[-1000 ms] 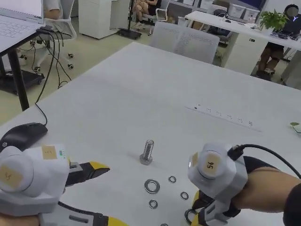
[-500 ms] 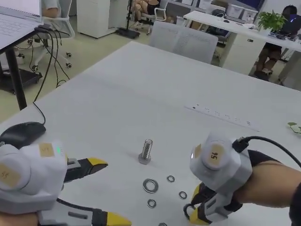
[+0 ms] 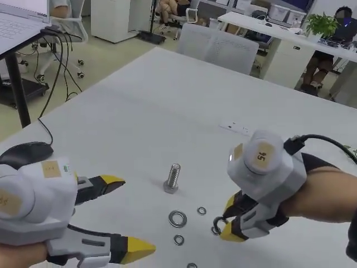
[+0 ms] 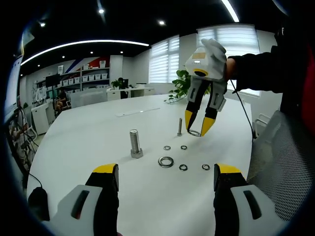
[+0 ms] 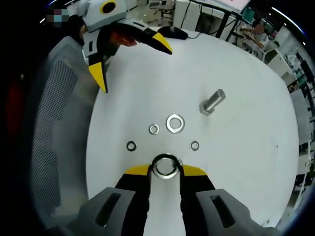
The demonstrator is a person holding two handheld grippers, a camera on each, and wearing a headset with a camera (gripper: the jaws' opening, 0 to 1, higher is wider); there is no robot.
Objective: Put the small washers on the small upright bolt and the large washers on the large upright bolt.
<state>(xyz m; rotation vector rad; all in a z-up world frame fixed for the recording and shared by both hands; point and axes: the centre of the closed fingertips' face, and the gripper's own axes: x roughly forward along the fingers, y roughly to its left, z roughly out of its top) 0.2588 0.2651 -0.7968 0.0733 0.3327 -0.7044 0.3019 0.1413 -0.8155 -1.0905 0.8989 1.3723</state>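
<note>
The broad white tabletop point(image 3: 167, 111) runs away from me into an open office of desks and chairs. My right claw point(image 3: 222, 224) is at the lower right of the head view. Its jaws are closed on what looks to be a large silver steel washer point(image 5: 166, 158), pinched by its rim between the yellow tips at the bottom centre of the right gripper view. The coming move turns on the large silver hex-head bolt point(image 3: 174, 178). It stands on its head at the centre of the head view, threaded shaft straight up, left of my right claw and a little higher in the frame. In the right gripper view it lies up and to the right of the jaws. Loose washers point(image 5: 175, 123) lie on the table between. I judge the ring must go in above the shaft's top, held flat. The thin small silver bolt point(image 4: 179, 127) stands just beside my right claw in the left gripper view, so I must not confuse the two. My left claw point(image 3: 127, 213), lower left, is spread wide and empty, about as near the large bolt on its other side.
</note>
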